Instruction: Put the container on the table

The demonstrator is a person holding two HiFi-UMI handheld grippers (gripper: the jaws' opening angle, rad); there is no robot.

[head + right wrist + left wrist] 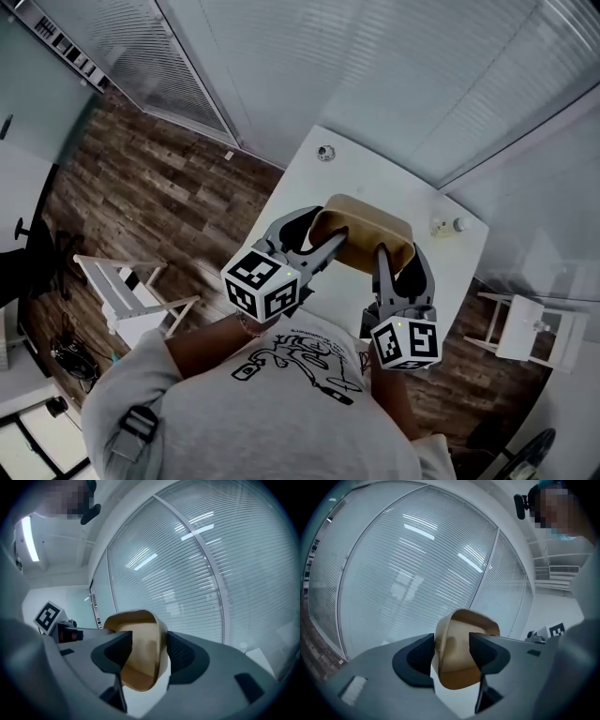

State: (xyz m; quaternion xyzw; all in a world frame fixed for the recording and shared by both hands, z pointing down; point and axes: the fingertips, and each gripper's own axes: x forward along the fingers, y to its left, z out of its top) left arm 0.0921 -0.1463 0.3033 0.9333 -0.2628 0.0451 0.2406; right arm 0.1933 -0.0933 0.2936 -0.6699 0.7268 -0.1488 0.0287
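Head view has you holding the tan container (367,230) between both tools over the white worktop (305,178), above the half nearer your body. Your left tool (324,232) takes the container's left end and your right tool (397,251) its right end, both reaching away from you. Left gripper view shows the left tool (451,652) closed on the container (461,667): one jaw sits outside the thin wall, the other inside the hollow, and the wall is pinched between them. Right gripper view shows the same for the right tool (149,654), with its jaws clamped across the opposite wall of the container (138,672), one inside and one outside. No view lets you tell whether the base touches the worktop or hangs just above it. A small round thing (325,152) lies near the worktop's far edge, well apart from the container, and another small item (446,225) sits near the right edge, beside the container's right end. White blinds (417,573) fill the background of both gripper views, and a wood floor (150,197) surrounds the worktop.
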